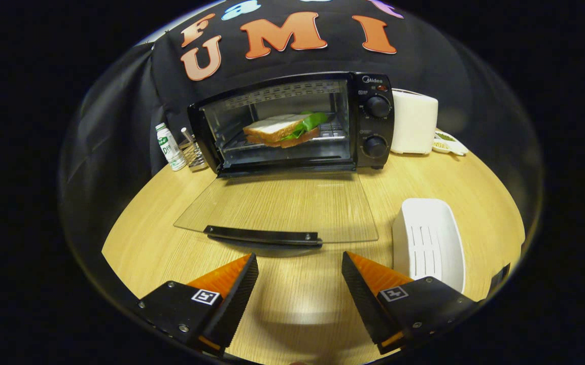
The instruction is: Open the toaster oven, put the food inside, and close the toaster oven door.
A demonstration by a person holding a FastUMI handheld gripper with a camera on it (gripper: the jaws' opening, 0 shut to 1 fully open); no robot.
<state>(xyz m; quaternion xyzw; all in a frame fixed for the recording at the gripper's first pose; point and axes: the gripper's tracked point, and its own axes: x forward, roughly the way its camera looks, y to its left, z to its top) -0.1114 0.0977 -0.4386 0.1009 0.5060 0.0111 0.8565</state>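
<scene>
**Door still down, sandwich already in**

The sandwich [284,130] is seen on the rack inside the oven [292,124], so only the closing is judged to be left. The glass door [277,203] lies flat on the table [297,299], hinged at the oven's lower edge, with its handle [263,236] just ahead of the fingertips. The hand-held gripper [300,266] is spread wide and empty, its fingers apart from the handle and holding nothing.

Several slips can be foreseen. The handle sits low, close to the table; if the fingers are brought in too high, it may be missed, and if too low, they may be jammed against the wood. The handle lies a little toward the left finger, so an off-centre grasp may twist the door as it is lifted. A weak pinch may let the door drop back onto the table. If the door is swung up hard, the light oven may be pushed back toward the bottle [169,147] and the wire holder [193,153] beside it. The white tray [428,238] near the right finger may be knocked by a wide sweep.
</scene>
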